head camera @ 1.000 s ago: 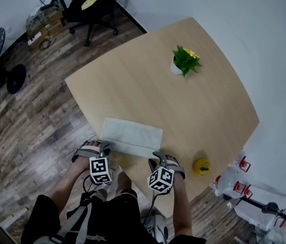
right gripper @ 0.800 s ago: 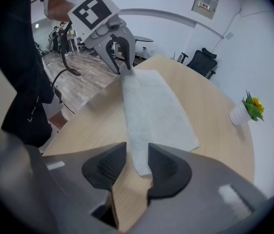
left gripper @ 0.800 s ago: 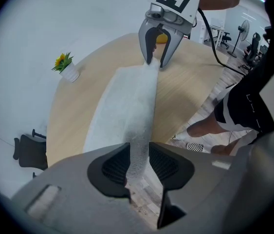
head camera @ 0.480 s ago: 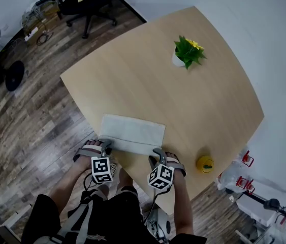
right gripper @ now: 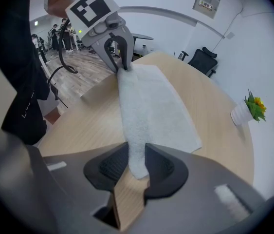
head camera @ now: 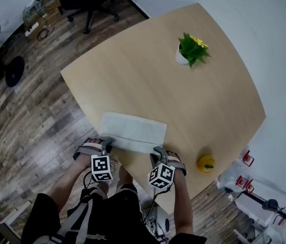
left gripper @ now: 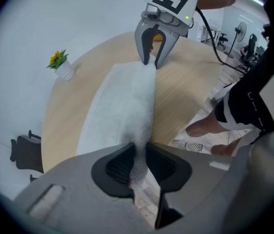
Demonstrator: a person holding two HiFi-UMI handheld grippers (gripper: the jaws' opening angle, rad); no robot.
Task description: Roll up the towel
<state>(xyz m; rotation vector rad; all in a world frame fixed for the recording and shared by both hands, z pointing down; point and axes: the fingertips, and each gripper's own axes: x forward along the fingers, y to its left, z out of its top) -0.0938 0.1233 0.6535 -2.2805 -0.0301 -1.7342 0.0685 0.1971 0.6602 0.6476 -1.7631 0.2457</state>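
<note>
Light wooden table (head camera: pixel 148 75) carries a white towel (head camera: pixel 135 128), which lies flat just ahead of both grippers. The left gripper (left gripper: pixel 137 155) has the towel's near edge between its jaws; they are closing and the pads already touch the cloth. The right gripper (right gripper: pixel 136 157) is closing on the same edge at the other corner, also with cloth between its pads. Far beyond both grippers stands a small potted plant (head camera: pixel 191 50). Near the right gripper's outer side sits a yellow object (head camera: pixel 205 163).
</note>
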